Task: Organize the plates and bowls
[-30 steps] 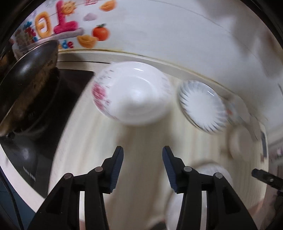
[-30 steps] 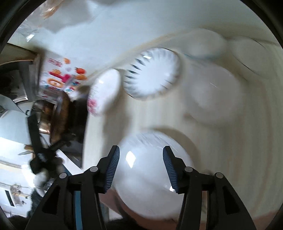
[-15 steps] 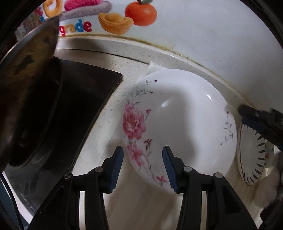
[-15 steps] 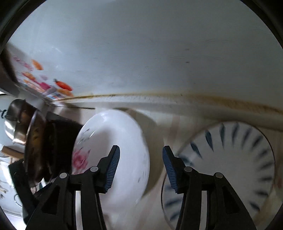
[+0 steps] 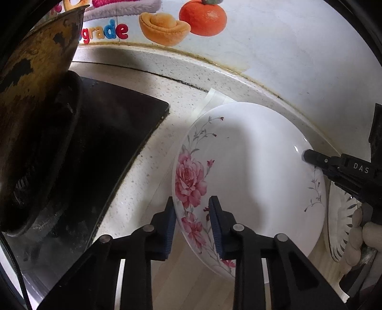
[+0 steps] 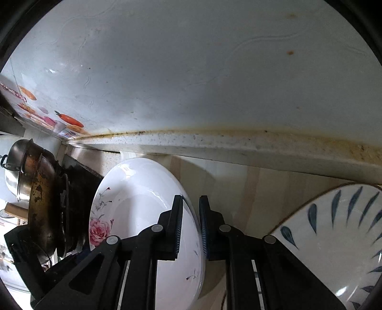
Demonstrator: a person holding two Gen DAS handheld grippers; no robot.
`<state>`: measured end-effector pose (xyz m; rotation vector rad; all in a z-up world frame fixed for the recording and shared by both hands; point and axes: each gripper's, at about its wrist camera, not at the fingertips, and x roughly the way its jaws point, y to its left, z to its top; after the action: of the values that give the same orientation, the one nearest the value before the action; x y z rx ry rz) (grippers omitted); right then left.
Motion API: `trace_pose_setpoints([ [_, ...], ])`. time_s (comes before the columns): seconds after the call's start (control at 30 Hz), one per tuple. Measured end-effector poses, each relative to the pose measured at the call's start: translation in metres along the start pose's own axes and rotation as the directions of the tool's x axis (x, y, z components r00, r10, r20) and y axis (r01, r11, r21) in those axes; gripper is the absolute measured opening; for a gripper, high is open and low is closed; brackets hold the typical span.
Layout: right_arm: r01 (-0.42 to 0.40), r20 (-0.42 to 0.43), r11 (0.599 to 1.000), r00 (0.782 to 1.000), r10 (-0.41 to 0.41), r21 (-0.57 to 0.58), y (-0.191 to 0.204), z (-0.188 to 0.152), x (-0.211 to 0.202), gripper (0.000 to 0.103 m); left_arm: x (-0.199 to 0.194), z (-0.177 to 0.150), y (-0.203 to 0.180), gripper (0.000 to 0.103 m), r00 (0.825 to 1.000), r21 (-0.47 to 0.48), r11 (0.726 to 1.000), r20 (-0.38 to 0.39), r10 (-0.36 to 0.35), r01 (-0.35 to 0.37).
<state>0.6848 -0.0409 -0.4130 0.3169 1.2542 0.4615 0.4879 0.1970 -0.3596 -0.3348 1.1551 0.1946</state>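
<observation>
The left gripper point(image 5: 192, 223) straddles the near left rim of the rose plate point(image 5: 253, 181), one finger outside and one inside the dish, narrowly parted; whether the pads press the rim cannot be told. The right gripper point(image 6: 191, 225) straddles the opposite rim of the same plate point(image 6: 143, 205), its gap narrow, contact likewise unclear. The plate sits hollow side up on the table point(image 5: 148, 152), roses toward the left edge, nothing inside it. Right of it lies a leaf-patterned plate point(image 6: 334, 240), also holding nothing; the left view shows only its edge point(image 5: 339, 214). Left of the rose plate is a black stove point(image 5: 100, 152) carrying a worn wok point(image 5: 35, 100). The right view alone shows a steel pot point(image 6: 16, 167) beyond the wok. Farthest is the wall with a fruit sticker point(image 5: 203, 16).
</observation>
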Motion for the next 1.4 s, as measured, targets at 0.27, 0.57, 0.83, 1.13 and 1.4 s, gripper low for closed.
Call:
trace_pose_setpoints([
  [0.27,0.001,0.008,1.0,1.0,-0.001,0.001,-0.006,-0.02,-0.036,0.016,-0.036,-0.018,-0.01,0.024,0.999,0.03,0.999,0.023,-0.043,0.042],
  [0.57,-0.019,0.044,0.998,0.999,0.017,0.054,-0.021,-0.077,-0.122,0.016,-0.082,-0.027,-0.045,0.024,0.994,0.127,0.986,0.004,-0.113,0.112],
  [0.83,-0.002,0.072,0.994,0.997,-0.006,0.112,-0.047,-0.155,-0.199,0.016,-0.116,-0.092,-0.08,0.024,0.988,0.238,0.959,-0.062,-0.142,0.152],
  [1.13,0.039,0.048,0.979,0.998,-0.05,0.201,-0.097,-0.255,-0.245,0.015,-0.118,-0.152,-0.114,0.024,0.975,0.343,0.918,-0.165,-0.148,0.198],
  [1.4,0.08,-0.013,0.969,0.997,-0.079,0.234,-0.128,-0.312,-0.238,0.016,-0.101,-0.193,-0.133,0.024,0.97,0.413,0.893,-0.227,-0.09,0.18],
])
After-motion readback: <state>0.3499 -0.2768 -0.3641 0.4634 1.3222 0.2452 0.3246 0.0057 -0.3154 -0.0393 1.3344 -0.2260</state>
